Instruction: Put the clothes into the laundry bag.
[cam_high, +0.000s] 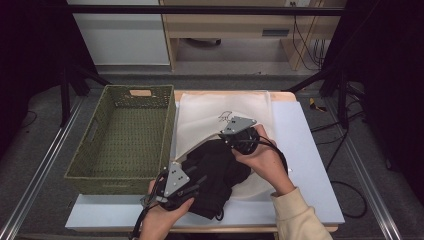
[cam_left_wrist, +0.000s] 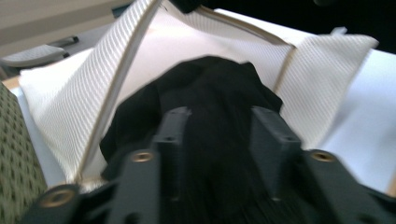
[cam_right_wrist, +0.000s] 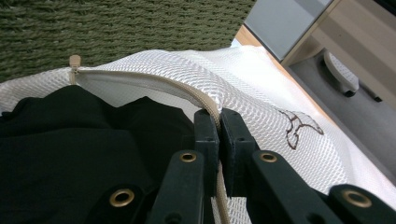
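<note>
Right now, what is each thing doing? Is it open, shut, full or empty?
Mesh bag: zip open, mouth held up, lying flat on the table.
Black garment: bunched, partly inside the bag's mouth.
Basket: upright, empty.
Left gripper: jaws around the garment.
Right gripper: shut on the bag's zip edge.

The white mesh laundry bag (cam_right_wrist: 261, 88) is a fine open weave; the crumpled black cloth garment (cam_high: 215, 172) looks matt and soft, and the green woven basket (cam_high: 122, 137) rough.
</note>
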